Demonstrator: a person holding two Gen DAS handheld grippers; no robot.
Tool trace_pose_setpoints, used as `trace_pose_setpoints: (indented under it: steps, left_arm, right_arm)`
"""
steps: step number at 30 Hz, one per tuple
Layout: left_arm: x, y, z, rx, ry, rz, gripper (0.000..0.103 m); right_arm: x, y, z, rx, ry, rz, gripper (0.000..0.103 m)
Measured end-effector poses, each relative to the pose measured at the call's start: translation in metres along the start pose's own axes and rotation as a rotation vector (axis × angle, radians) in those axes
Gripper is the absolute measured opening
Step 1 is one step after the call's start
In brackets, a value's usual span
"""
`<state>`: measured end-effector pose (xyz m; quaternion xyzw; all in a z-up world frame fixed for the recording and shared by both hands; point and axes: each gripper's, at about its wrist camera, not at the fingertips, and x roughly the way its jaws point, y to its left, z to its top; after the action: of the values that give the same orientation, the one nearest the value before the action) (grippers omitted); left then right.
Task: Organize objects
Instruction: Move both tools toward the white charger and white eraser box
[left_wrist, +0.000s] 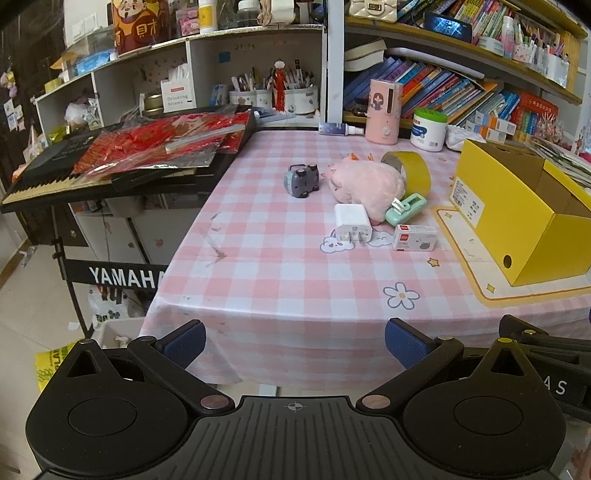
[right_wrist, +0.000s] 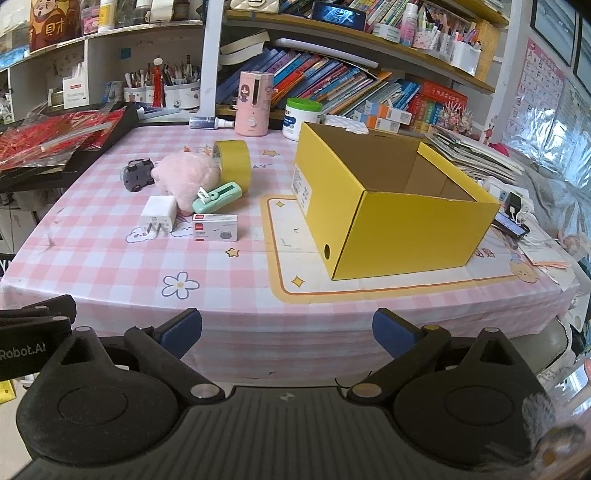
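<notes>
A pink plush toy (right_wrist: 186, 177) lies mid-counter, touching a tape roll (right_wrist: 234, 160), a mint gadget (right_wrist: 218, 195) and a white charger (right_wrist: 159, 214), left of the empty yellow box (right_wrist: 388, 229); both the left gripper (left_wrist: 295, 345) and right gripper (right_wrist: 287, 332) hover open off the counter (right_wrist: 229, 295) edge, and any grab into the cluster risks nudging neighbours

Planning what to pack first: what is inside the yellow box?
The yellow box shows only bare brown cardboard walls inside, in the right wrist view. Its floor near the front is hidden by the front wall, so something small lying there cannot be ruled out.
</notes>
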<state>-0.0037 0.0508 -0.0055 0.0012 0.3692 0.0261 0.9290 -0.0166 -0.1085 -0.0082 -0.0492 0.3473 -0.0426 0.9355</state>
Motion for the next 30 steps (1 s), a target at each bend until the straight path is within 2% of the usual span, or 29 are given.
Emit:
trace_pose_setpoints:
  steps: [24, 30]
  left_arm:
    - [0.024, 0.003, 0.012, -0.023, 0.021, 0.032, 0.103]
    - [0.031, 0.003, 0.019, -0.025, 0.015, 0.034, 0.103]
  right_arm:
    - [0.034, 0.007, 0.018, -0.032, 0.022, 0.098, 0.091]
    - [0.045, 0.011, 0.026, -0.043, 0.018, 0.128, 0.085]
